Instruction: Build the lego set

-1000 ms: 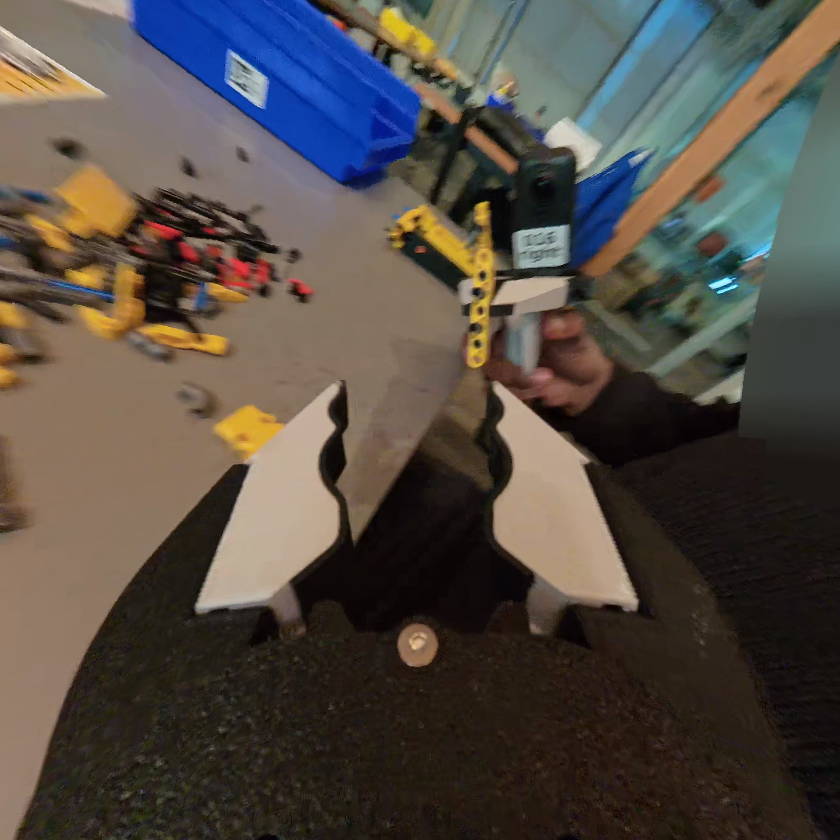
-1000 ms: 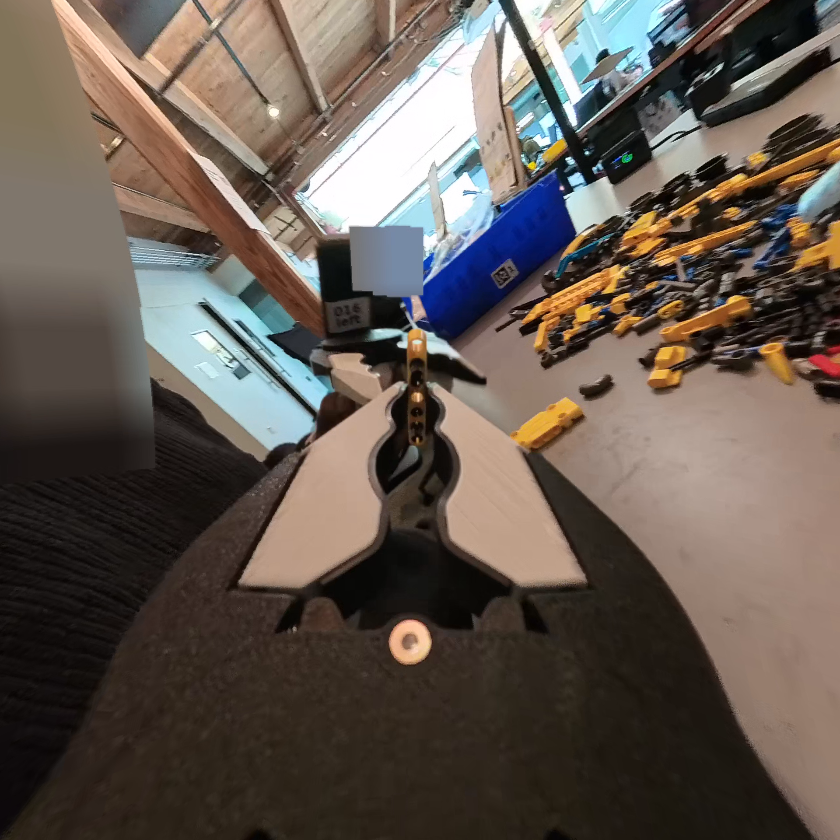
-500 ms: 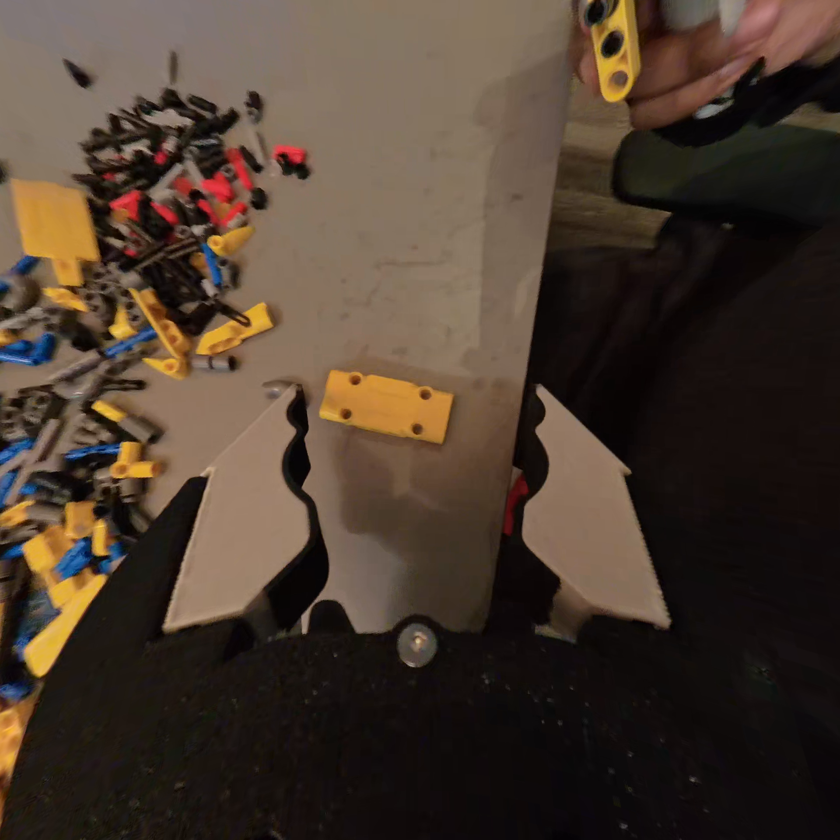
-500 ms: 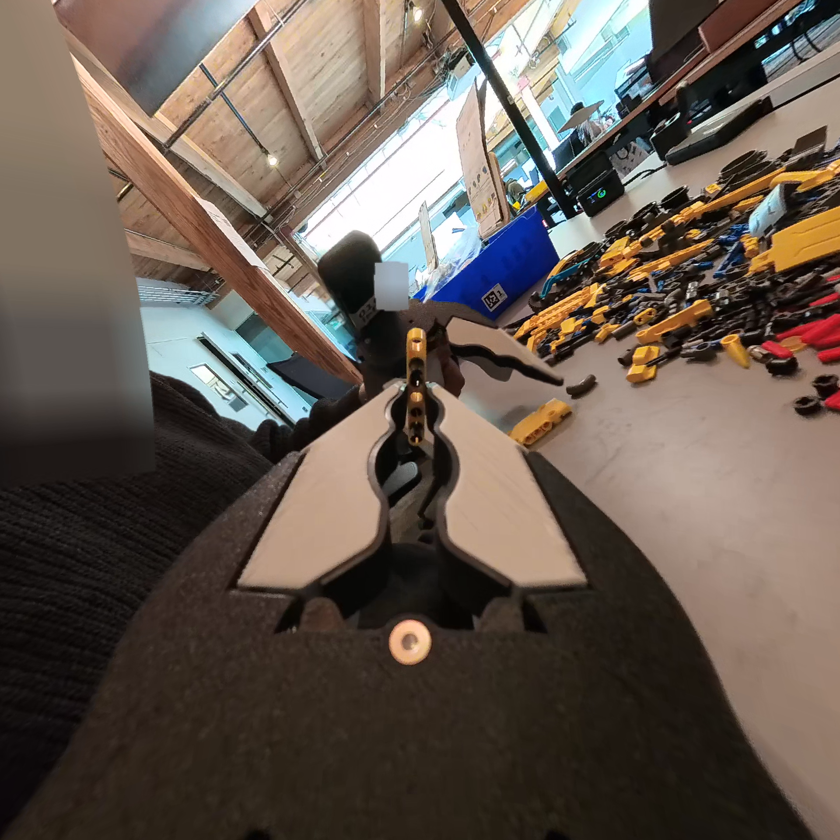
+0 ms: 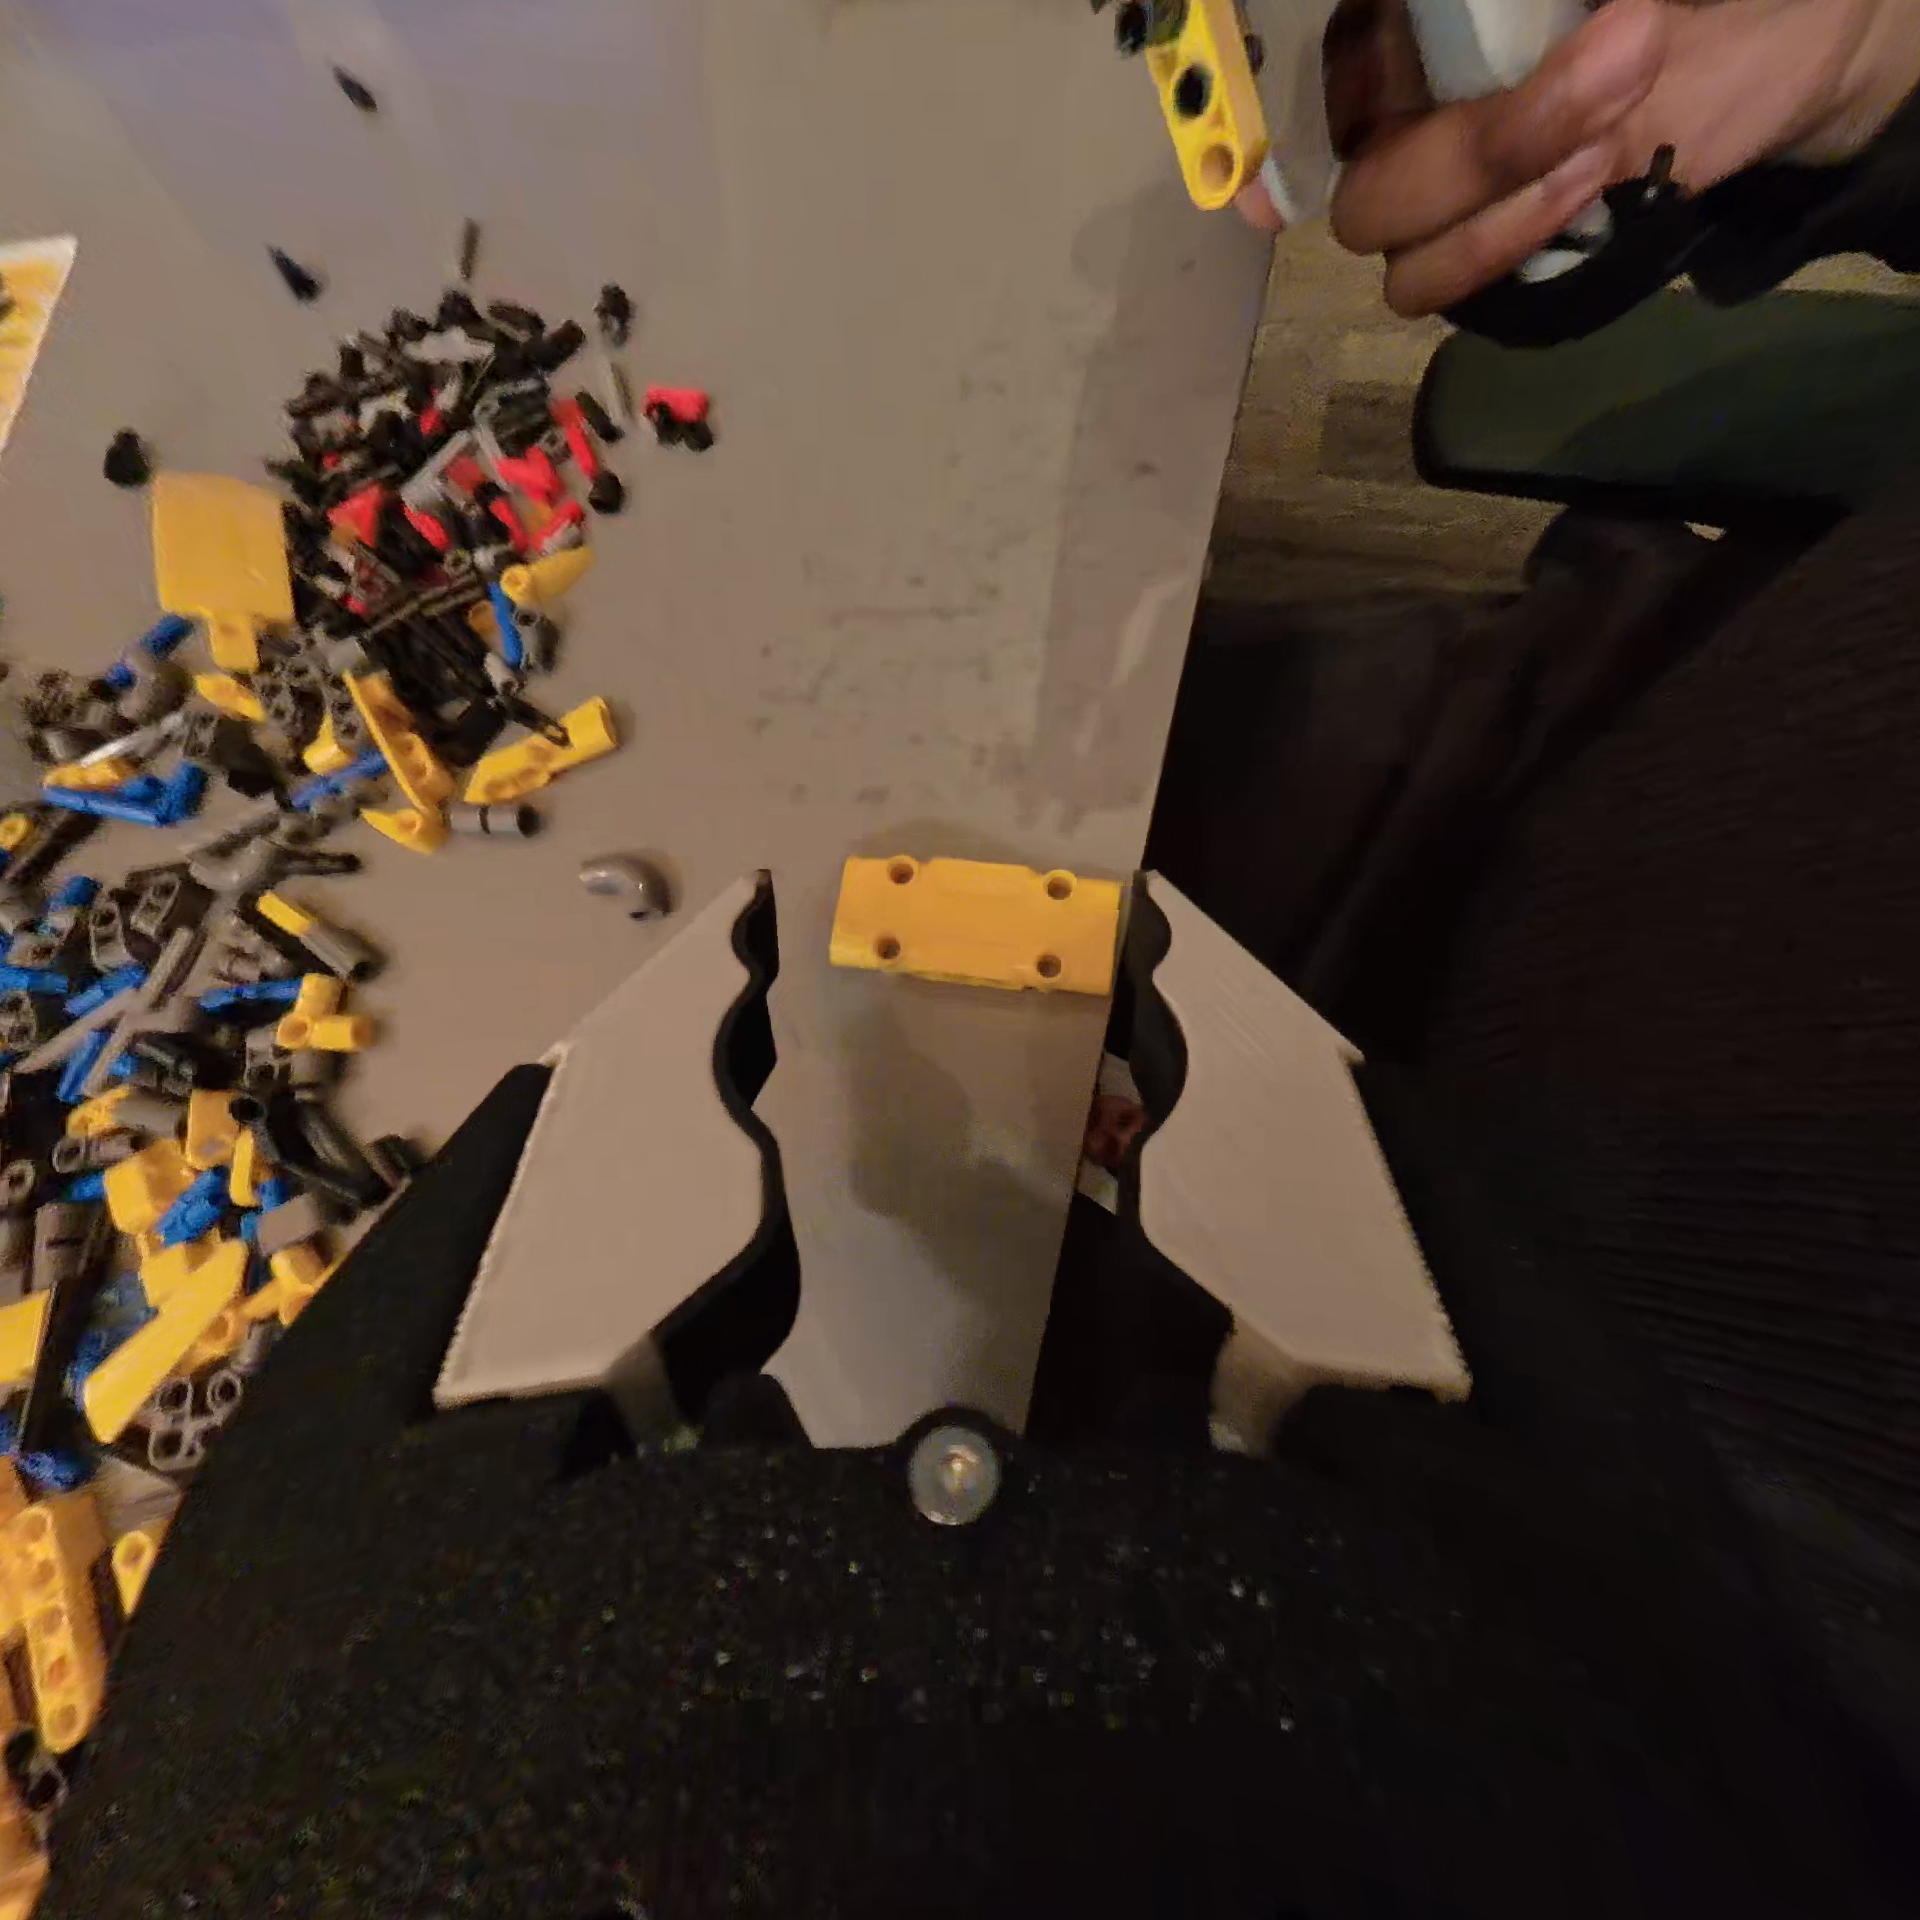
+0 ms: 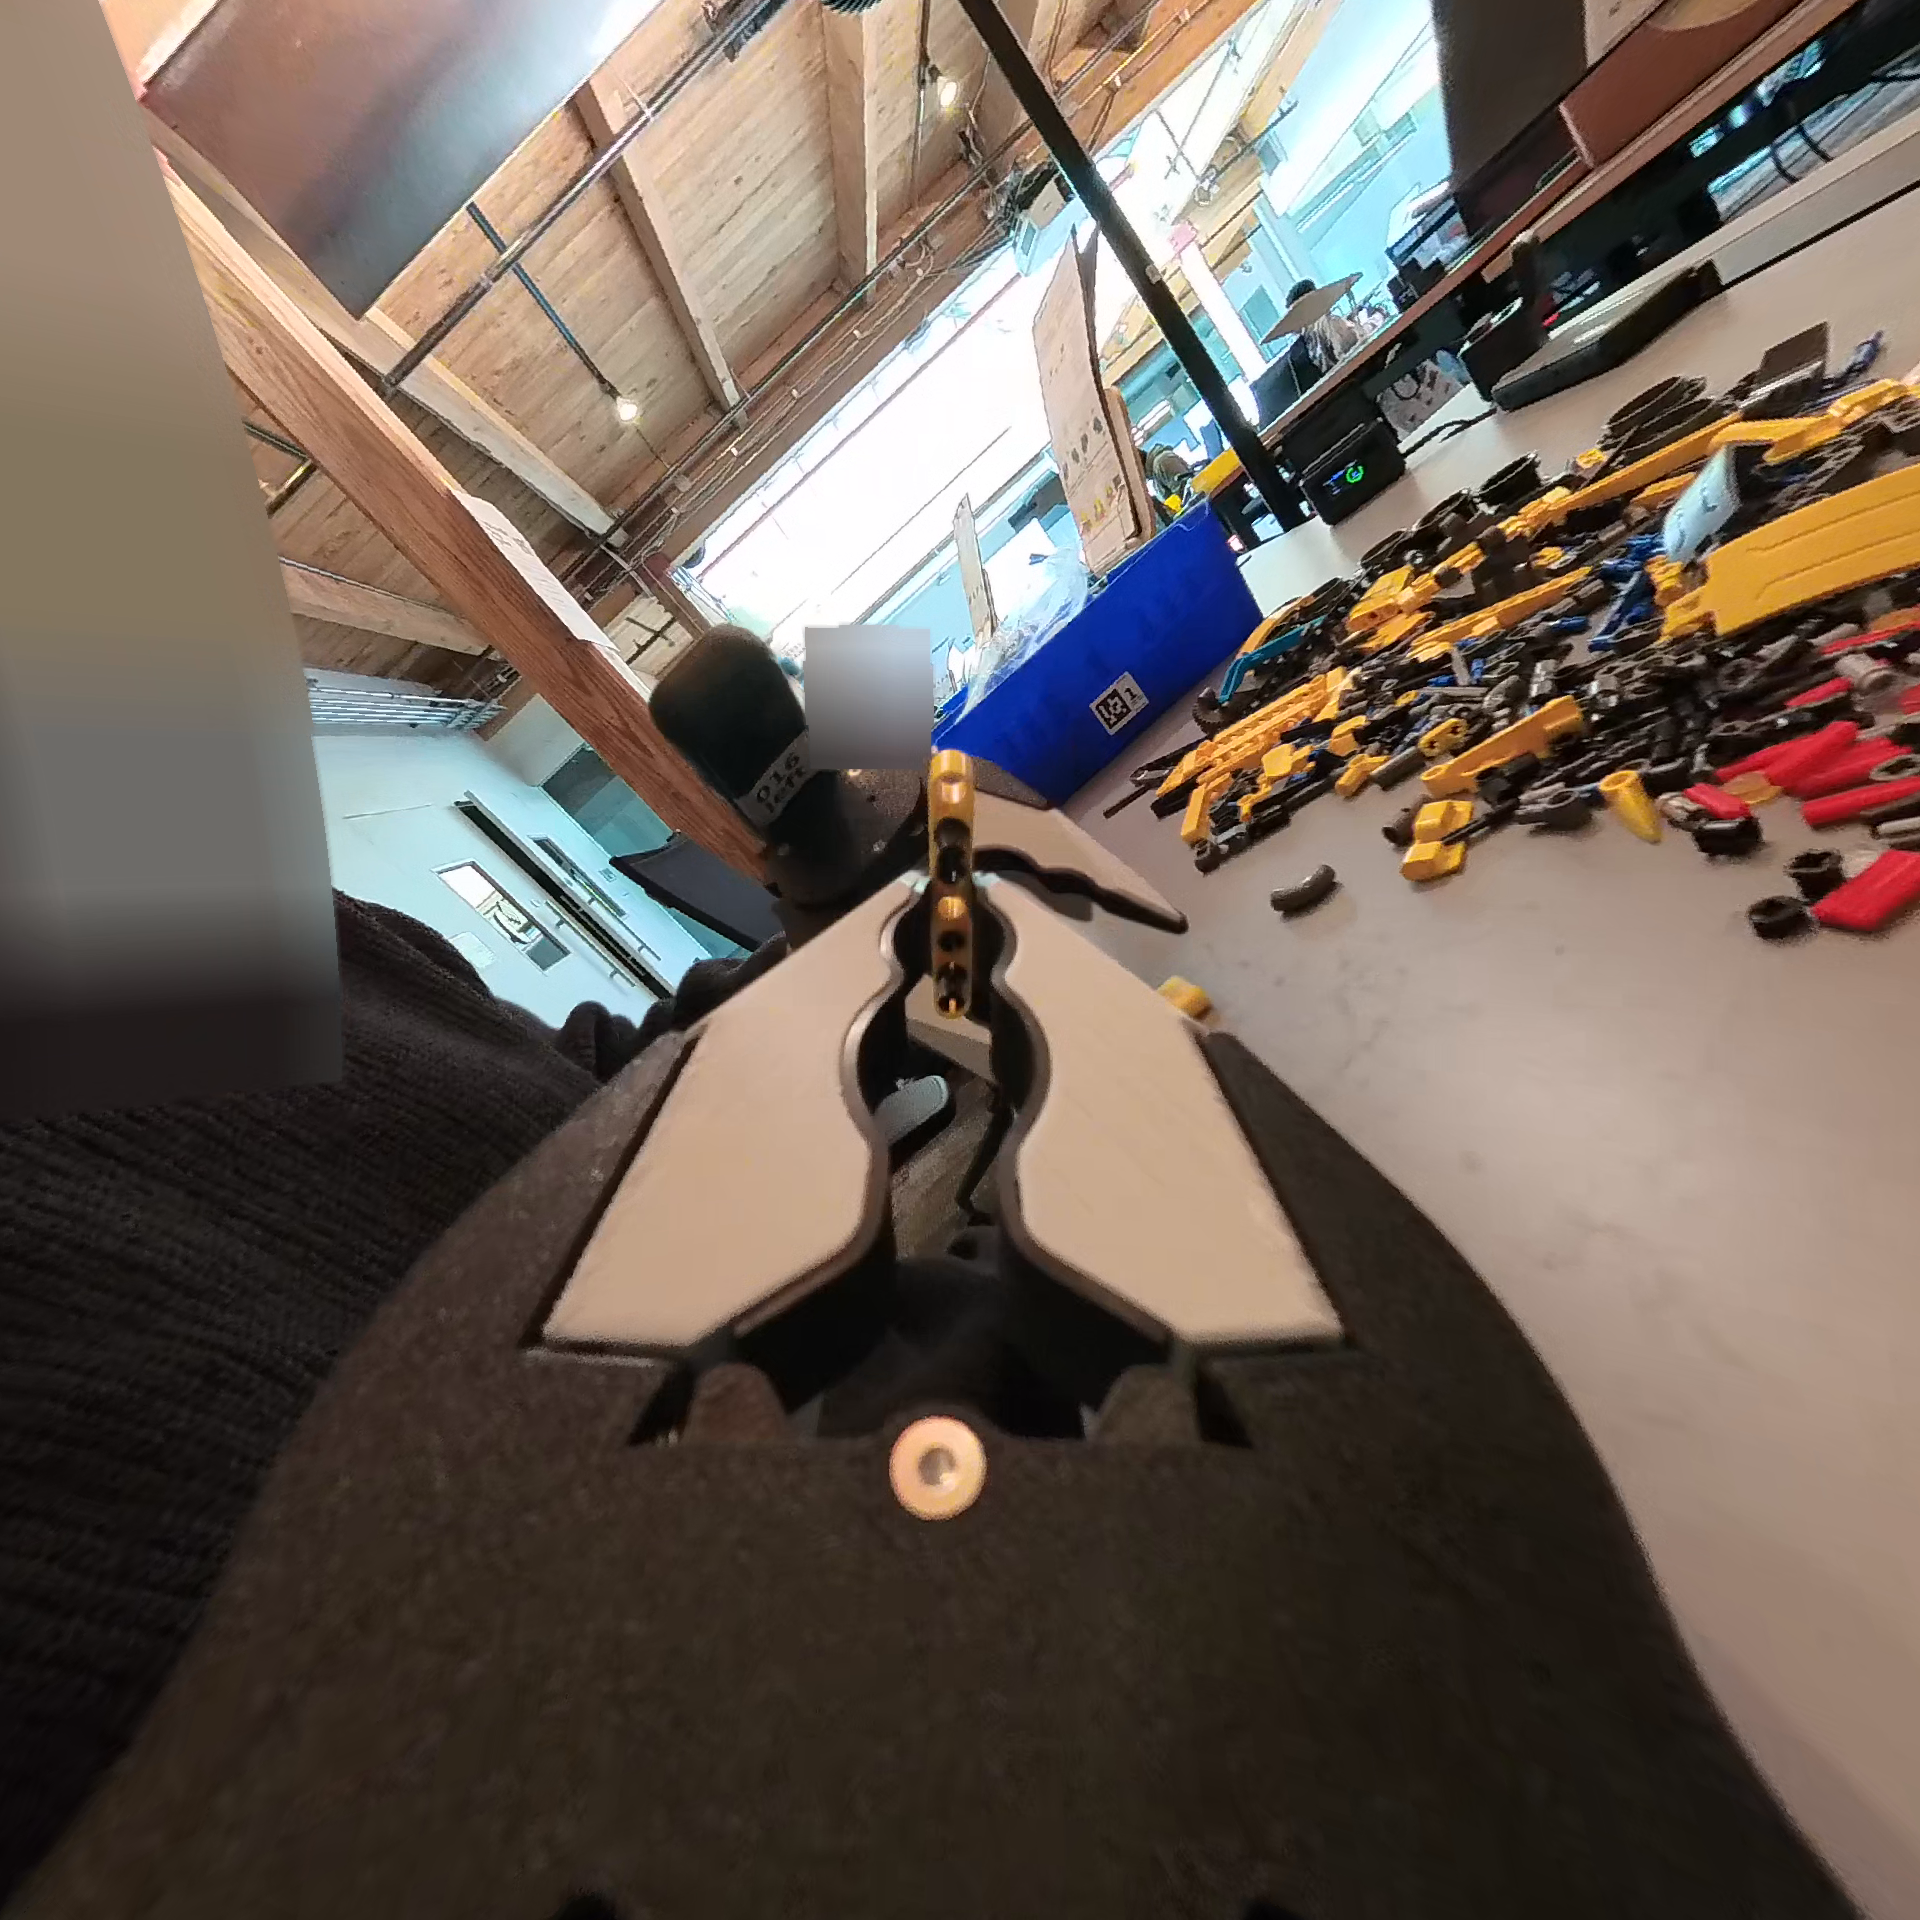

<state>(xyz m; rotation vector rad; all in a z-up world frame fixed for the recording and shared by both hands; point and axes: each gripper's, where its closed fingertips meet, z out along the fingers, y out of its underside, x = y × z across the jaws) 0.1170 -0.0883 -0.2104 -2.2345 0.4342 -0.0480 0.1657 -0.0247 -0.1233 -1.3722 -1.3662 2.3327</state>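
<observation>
My left gripper (image 5: 951, 904) is open and points down at the grey table (image 5: 914, 468). A flat yellow panel with four holes (image 5: 975, 925) lies between its fingertips near the table's edge, close to the right fingertip. My right gripper (image 6: 951, 883) is shut on a thin yellow beam with holes (image 6: 951, 883), held upright beyond the table's edge. That beam also shows at the top of the left wrist view (image 5: 1205, 104), beside the hand (image 5: 1558, 135) holding the right gripper. The left gripper shows beyond the beam in the right wrist view (image 6: 1039, 862).
A pile of yellow, black, red and blue building pieces (image 5: 312, 727) lies left of the left gripper; it also shows in the right wrist view (image 6: 1610, 707). A small grey curved piece (image 5: 623, 883) lies by the left fingertip. A blue bin (image 6: 1112, 675) stands at the far end of the table.
The left gripper has swung from facing the right gripper down to the table, and has come closer to the yellow panel, which now lies between its fingertips. The right gripper keeps hold of the beam.
</observation>
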